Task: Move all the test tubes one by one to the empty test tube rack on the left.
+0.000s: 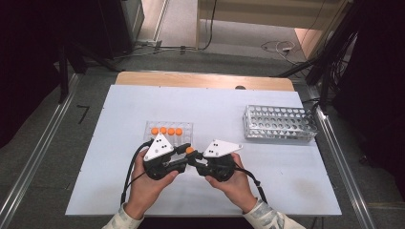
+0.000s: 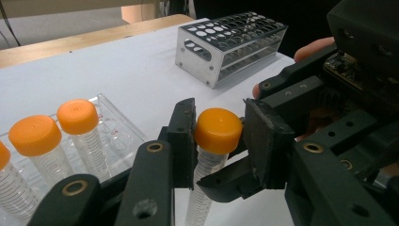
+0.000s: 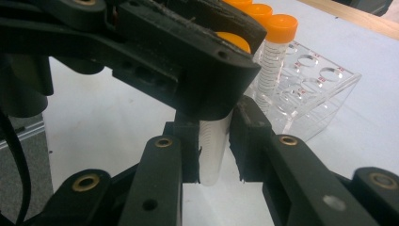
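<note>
A clear graduated tube with an orange cap [image 1: 190, 150] is held upright above the white table between both grippers. My left gripper [image 2: 219, 136] is shut on the cap [image 2: 219, 129], one jaw against each side. My right gripper [image 3: 214, 146] is shut on the tube's body [image 3: 214, 150] below the cap, and it reaches in from the right in the left gripper view. In the high view the left gripper [image 1: 186, 153] and right gripper [image 1: 194, 160] meet tip to tip at the tube, in front of the clear rack [image 1: 187, 128].
The clear plastic rack holds several more orange-capped tubes [image 1: 167, 130] in its back row, with unfilled holes [image 3: 308, 61] in front. A metal perforated rack [image 1: 279, 123] stands at the table's right rear. A wooden strip [image 1: 205, 79] runs along the far edge.
</note>
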Demonstrator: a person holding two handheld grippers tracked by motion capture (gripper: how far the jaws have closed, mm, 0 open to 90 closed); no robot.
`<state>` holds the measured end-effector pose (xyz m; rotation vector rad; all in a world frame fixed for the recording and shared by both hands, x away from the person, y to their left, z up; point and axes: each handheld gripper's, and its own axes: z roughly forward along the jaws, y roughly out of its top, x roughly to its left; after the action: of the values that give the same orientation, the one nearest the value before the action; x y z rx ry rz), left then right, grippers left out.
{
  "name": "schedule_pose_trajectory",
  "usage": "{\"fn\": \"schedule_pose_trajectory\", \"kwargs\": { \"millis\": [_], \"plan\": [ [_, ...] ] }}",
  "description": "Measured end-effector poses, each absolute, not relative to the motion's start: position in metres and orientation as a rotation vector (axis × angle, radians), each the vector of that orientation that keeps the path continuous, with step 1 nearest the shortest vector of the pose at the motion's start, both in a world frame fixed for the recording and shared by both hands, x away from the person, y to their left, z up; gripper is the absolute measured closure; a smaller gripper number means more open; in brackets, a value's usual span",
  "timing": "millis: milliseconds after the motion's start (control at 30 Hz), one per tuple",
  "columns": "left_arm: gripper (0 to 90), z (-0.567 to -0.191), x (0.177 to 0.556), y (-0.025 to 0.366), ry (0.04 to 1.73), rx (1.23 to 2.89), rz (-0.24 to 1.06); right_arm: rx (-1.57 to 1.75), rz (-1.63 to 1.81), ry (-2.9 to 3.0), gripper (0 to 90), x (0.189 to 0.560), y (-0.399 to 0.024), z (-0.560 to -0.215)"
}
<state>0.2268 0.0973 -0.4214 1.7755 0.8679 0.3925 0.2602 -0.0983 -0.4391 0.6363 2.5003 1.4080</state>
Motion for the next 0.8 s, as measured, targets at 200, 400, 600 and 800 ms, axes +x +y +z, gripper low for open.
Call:
{"fn": "schedule_pose_trajectory", "kwargs": {
  "millis": [200,400,600,800],
  "plan": [
    [68.9,-0.421,0.227,0.099,0.865,1.779,0.396,0.637,1.411,2.501,71.8,0.260,-0.098,-0.439],
    [70.3,-0.418,0.227,0.103,0.874,1.777,0.381,0.644,1.442,2.529,52.5,0.260,-0.098,-0.439],
    [70.4,-0.406,0.229,0.124,0.910,1.723,0.403,0.697,1.473,2.513,28.8,0.262,-0.102,-0.438],
    [70.4,-0.395,0.231,0.149,0.959,1.666,0.438,0.746,1.471,2.504,25.7,0.268,-0.109,-0.440]
  ]
}}
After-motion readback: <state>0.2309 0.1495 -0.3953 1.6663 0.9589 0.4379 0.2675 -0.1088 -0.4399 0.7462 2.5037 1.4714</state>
